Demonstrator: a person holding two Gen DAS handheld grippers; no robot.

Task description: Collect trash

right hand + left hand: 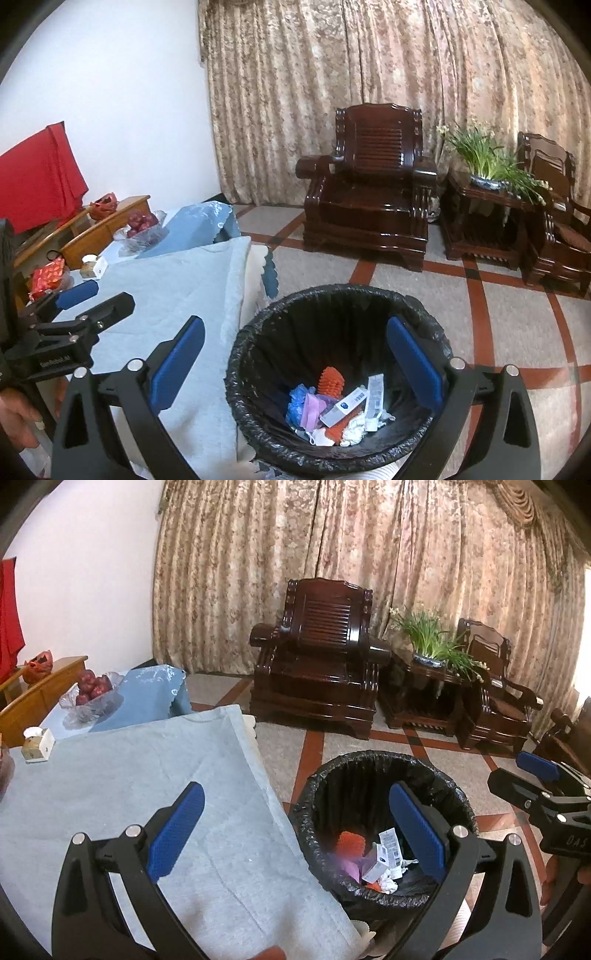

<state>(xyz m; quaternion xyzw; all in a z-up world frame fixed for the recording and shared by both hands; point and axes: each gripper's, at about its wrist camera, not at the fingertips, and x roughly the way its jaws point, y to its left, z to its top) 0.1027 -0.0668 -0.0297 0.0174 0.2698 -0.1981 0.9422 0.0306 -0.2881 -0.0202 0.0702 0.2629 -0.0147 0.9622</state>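
We look down into the round bin with the black plastic liner (332, 373), standing on the floor just beside the table under its pale blue cloth (122, 786). Crumpled paper, a small white carton (343, 406) and an orange bristly piece lie inside. Our right gripper (295, 369) hangs above, spread wide, carrying nothing; our left gripper (295, 834), at nine o'clock, likewise. We judge the cloth nearly cleared; best sweep left for leftovers.
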